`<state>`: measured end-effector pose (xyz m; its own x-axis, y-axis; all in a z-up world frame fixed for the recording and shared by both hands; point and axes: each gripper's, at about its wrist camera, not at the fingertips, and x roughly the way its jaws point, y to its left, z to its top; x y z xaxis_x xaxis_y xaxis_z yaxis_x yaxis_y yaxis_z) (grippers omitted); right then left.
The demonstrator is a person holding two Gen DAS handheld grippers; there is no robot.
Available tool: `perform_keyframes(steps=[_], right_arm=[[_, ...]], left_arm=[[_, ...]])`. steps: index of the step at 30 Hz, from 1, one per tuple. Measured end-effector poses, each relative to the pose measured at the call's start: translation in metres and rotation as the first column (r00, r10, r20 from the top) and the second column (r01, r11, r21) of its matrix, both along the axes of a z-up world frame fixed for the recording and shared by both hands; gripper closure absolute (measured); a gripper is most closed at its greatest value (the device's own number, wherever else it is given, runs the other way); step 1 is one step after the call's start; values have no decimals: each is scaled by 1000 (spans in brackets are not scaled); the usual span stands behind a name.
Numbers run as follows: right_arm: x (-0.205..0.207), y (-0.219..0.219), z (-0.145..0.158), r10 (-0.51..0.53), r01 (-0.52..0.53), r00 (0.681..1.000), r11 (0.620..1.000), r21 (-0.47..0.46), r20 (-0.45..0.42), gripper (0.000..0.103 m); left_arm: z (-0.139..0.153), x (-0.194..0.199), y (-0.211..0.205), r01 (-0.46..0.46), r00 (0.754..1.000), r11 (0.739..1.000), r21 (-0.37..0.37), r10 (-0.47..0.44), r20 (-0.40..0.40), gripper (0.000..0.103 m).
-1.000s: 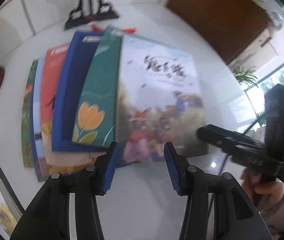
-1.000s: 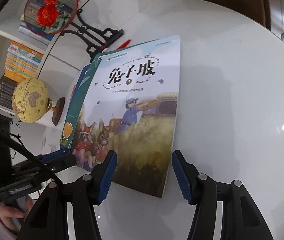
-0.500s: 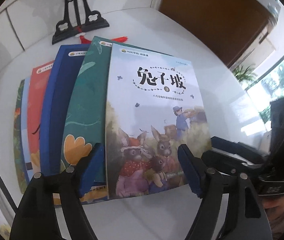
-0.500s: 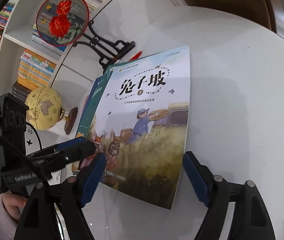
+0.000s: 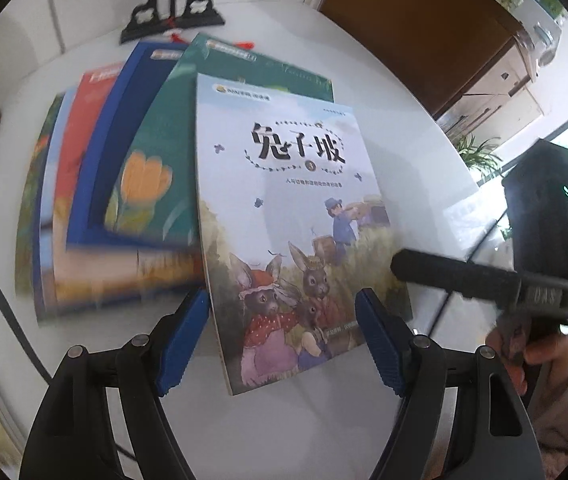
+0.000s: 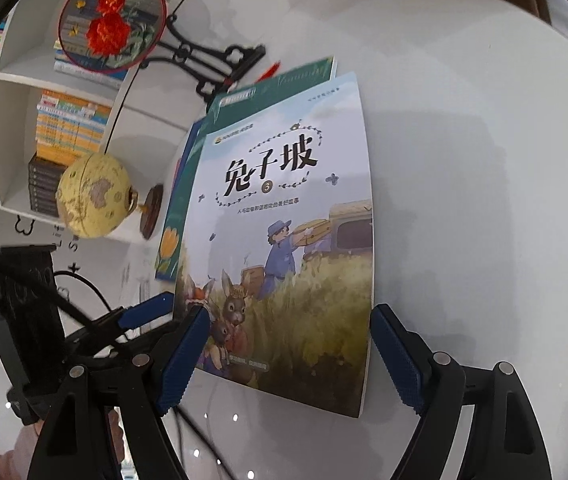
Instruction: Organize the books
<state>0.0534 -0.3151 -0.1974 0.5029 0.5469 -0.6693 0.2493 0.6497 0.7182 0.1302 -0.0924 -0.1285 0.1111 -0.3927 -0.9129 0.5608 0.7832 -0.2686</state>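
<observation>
The thin paperback picture book with rabbits on a pale blue cover [image 5: 299, 216] looks light and floppy with a glossy, probably slick cover, so I'd pinch it at the near bottom edge or by the spine. It lies flat on the glossy white bench [image 6: 483, 160], topping a fanned row of other paperbacks [image 5: 124, 184], its near end right between the fingers of both tools. Left tool [image 5: 284, 340] is spread wide, wider than the book, holding nothing; right tool [image 6: 289, 360] likewise, straddling the near corner, empty.

Lower fanned books [image 5: 96, 220] motion-blurred
</observation>
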Motion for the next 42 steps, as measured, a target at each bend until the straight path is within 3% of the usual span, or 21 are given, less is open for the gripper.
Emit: perform_keyframes(steps=[4,8,11,14,15,18,19,21,23,24,26,30,32,36,39,42], right_arm=[[-9,-3,-4,37,-36,999,997,63,-8,21],[-12,-15,-5,-42,43,999,995,94,-14,21],[-9,-17,-1,-29,28,999,999,43,14,21],[-7,-14,-7,-24,19,998,994,110,50,21],[-5,-11,-10,-19,11,998,990,139,55,21],[0,-4,-8,8,-14,999,990,138,45,21],[0,-2,-7,15,-20,999,991,133,40,25],[-5,-3,-2,23,-32,997,993,115,77,44],[-11,-9,1,1,-16,993,992,124,122,81],[-11,-13,1,-20,-1,991,988,155,133,84],[-9,-13,-1,-29,3,990,982,188,140,84],[2,7,-8,40,-50,995,992,113,89,84],[6,14,-15,63,-69,997,990,121,55,84],[12,27,-20,101,-105,994,987,119,37,84],[18,23,-18,111,-110,994,993,40,-12,80],[18,17,-29,104,-100,994,980,169,-13,70]], left_arm=[[-9,-10,14,-44,998,999,-16,43,-54,30],[-12,-6,23,-115,992,993,0,115,-56,30],[-16,-1,21,-106,991,994,4,106,-76,30],[-25,1,14,-94,990,995,15,95,-103,32],[-26,0,12,-90,990,996,4,90,-110,37],[-15,-6,7,-72,997,997,28,73,-27,41],[-6,-9,6,-56,998,998,37,55,23,48],[6,-13,8,-37,995,997,62,31,93,61],[12,-12,15,-36,996,998,44,32,89,70],[13,-10,21,-46,996,999,22,45,71,71],[11,-9,30,-84,994,996,23,82,68,71],[7,-13,52,-160,985,986,37,158,64,71],[2,-10,62,-195,980,979,62,191,58,71],[-6,-7,69,-230,973,969,86,227,39,71],[-10,-9,67,-213,977,972,103,210,42,71],[-16,-9,62,-193,981,974,118,190,38,71]])
